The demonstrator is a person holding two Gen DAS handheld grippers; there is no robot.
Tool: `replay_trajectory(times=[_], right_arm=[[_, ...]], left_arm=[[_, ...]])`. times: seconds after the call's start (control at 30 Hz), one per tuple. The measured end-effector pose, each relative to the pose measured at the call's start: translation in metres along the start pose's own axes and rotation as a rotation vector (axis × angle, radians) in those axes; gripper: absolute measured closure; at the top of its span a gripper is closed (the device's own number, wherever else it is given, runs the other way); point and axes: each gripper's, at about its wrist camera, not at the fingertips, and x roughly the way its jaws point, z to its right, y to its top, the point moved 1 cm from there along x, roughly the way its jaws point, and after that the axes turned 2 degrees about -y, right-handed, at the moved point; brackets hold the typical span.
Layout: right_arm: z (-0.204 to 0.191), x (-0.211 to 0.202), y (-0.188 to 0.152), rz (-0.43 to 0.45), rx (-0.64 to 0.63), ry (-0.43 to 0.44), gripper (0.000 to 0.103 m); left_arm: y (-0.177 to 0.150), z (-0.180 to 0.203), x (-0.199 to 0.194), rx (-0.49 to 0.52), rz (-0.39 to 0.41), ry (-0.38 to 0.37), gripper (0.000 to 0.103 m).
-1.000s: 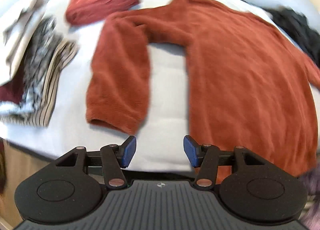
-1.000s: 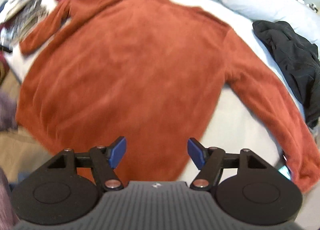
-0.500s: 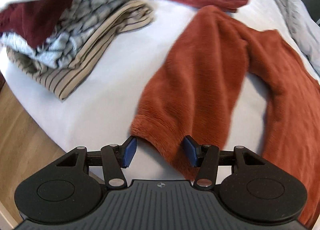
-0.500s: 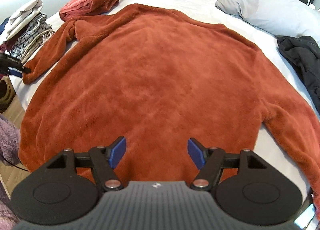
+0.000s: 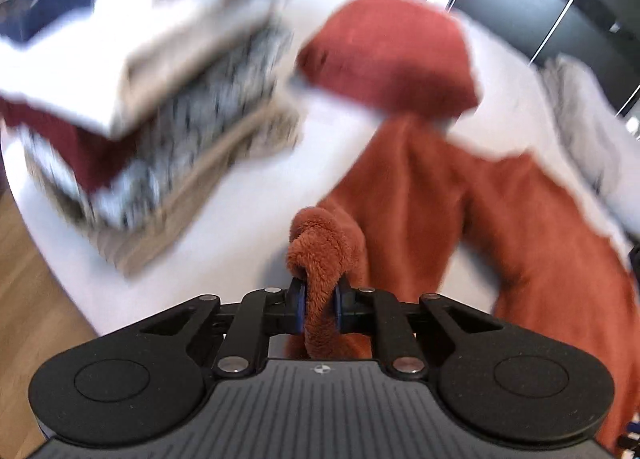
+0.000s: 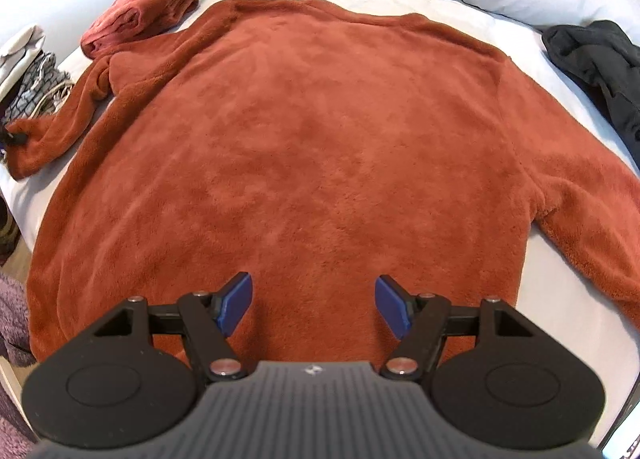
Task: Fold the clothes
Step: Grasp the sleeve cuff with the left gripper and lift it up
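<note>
Sleeve cuff (image 5: 320, 255) now pinched (no lettering)

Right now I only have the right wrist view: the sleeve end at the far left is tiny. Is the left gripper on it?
Observer: Yes. The left gripper is closing on the cuff, which is bunched between its pads.
Operator: Is the cuff flat on the bed?
Observer: No, it curls up above the fingers.
Operator: What lies behind that sleeve?
Observer: A blurred stack of folded clothes and a folded red item.
</note>
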Motion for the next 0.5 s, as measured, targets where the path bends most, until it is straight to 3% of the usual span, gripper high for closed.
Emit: replay_trajectory(times=[0.27, 0.5], right_arm=[[-0.008, 0.001, 0.005, 0.008, -0.031, 0.004, 0.032], [-0.009, -0.005, 0.01, 0.033, -0.013, 0.008, 0.031]], left_arm=[[0.092, 0.043, -0.101, 0.11, 0.253, -0.018, 0.093], [0.16, 0.078, -0.149, 0.198, 0.357, 0.043, 0.093]])
